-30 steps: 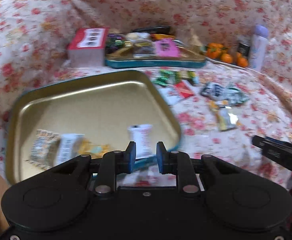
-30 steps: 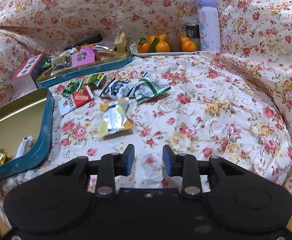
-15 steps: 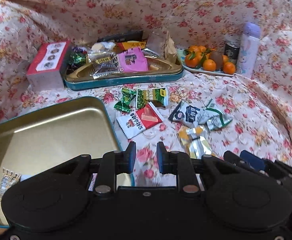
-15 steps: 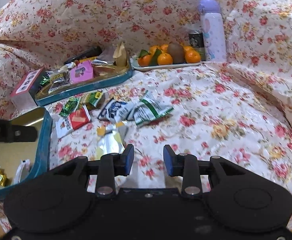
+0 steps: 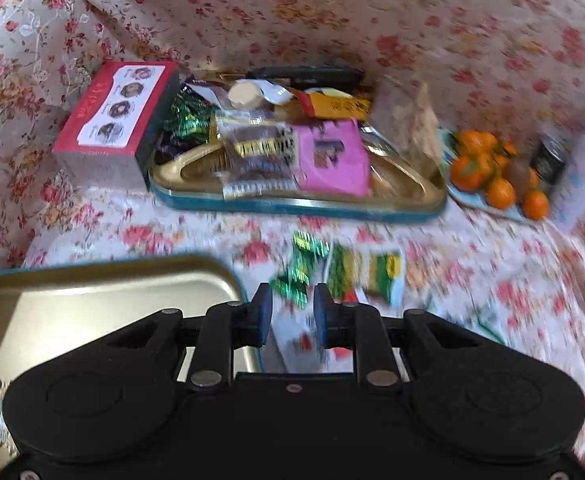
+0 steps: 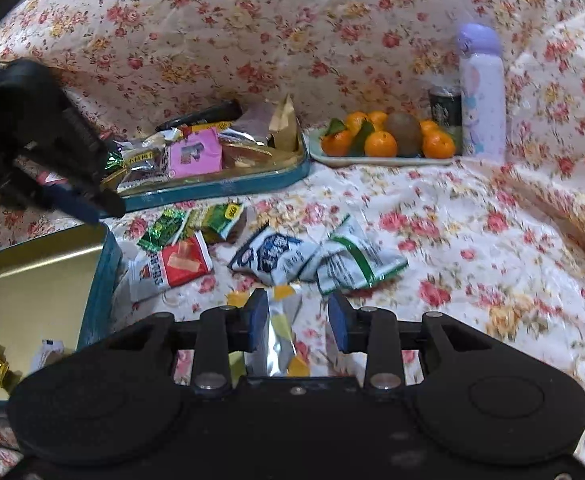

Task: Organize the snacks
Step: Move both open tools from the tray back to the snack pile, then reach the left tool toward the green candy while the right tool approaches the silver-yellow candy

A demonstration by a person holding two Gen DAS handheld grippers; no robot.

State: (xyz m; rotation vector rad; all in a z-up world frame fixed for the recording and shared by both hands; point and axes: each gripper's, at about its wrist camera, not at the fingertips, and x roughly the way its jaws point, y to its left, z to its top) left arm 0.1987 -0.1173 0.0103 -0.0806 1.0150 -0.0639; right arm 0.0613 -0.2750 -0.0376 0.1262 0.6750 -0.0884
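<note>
- The cloth [image 6: 432, 208] is showing red and yellow flowers on cream.
- The near tray [image 6: 100, 280] is gleaming gold inside, teal on its wall.
- The bottle [image 6: 482, 92] is standing out in lilac.
- The mandarins [image 6: 380, 144] are glowing orange.
- One packet [image 6: 194, 152] is showing pink; another packet [image 6: 182, 262] red and white.
- The box [image 5: 112, 120] is showing red with a white panel.

A sofa draped in a cream floral cover [image 6: 472, 240] fills the scene, its backrest [image 5: 332, 12] rising behind, softly daylit.
</note>
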